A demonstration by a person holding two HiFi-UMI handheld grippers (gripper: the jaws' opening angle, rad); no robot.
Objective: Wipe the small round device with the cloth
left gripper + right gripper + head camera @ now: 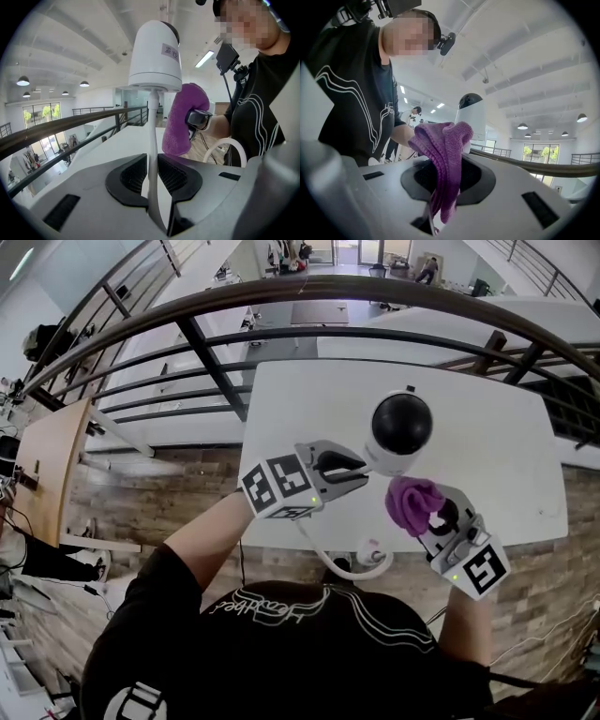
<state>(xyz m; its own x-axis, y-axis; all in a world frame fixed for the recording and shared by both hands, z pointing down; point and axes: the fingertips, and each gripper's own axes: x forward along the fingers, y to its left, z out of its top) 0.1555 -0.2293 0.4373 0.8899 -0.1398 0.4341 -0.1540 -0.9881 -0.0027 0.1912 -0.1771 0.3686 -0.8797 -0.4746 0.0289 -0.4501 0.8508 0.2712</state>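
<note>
Left tongs [359, 470]: pinched nearly together on the thin white cable [153, 136], gripping it just under the device.
Device [401, 430]: small, round, white body with a dark dome, up at the left tongs' tips over the white surface [487, 427].
Right tongs [431, 517]: clamped on the purple cloth [445, 150], a bunched fold sticking out past the tips.
Cloth and device: right beside the device's lower body; contact, I can't tell.

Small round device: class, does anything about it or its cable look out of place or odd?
The device's white cable is pinched between the left gripper's jaws, and the rest loops off the table's near edge. That is odd for a wiping hold. No damage or spill shows.
</note>
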